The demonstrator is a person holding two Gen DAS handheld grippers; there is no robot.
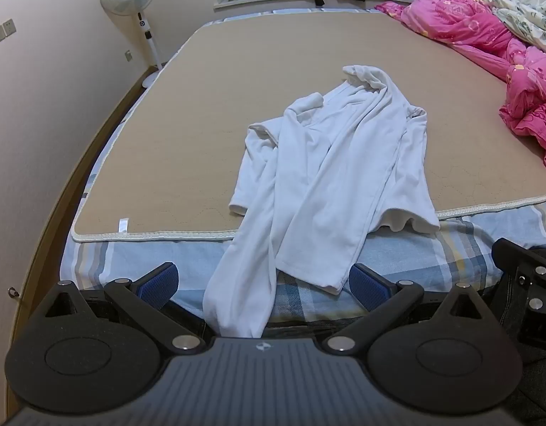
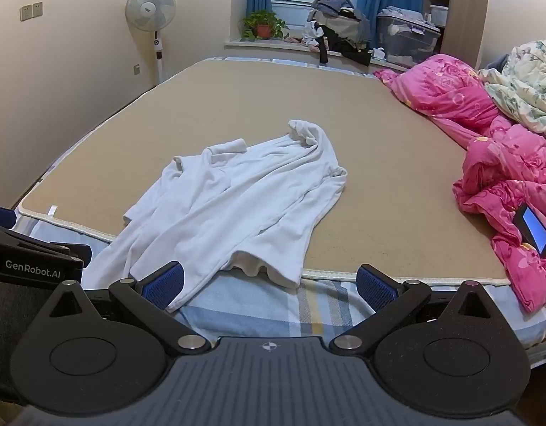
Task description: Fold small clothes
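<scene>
Lying crumpled on the bed (image 1: 450,255), the white top (image 1: 329,163) is sprawling from the beige mat (image 1: 202,106) at twelve o'clock down over the plaid sheet (image 2: 273,312) toward six o'clock, with one sleeve (image 1: 237,284) trailing off the near edge. Both tools are hovering short of it. The left hand-held gripper (image 1: 262,284) is standing with its jaws spread fully wide and holding nothing; the sleeve and the hem are lying between its blue pads (image 1: 159,284), but I cannot tell that either pad is touching cloth. The right hand-held gripper (image 2: 269,285) is likewise gaping wide and empty, with the hem near its left pad at nine o'clock.

Several things are threatening the fold, in my judgement. The top is bunched in long ridges, so a pinch anywhere along the hem is likely catching two or more layers at once, and the garment would then be lifting as a lump instead of spreading flat. The dangling sleeve is risking a slide off the bed if it gets tugged toward six o'clock. The mat is looking loose on the sheet, so a low grab could be dragging its edge along too. At three o'clock the pink quilt (image 2: 503,177) and the phone (image 2: 534,234) on it are sitting near the right tool's sweep; a wide spreading motion could be knocking the phone down.
</scene>
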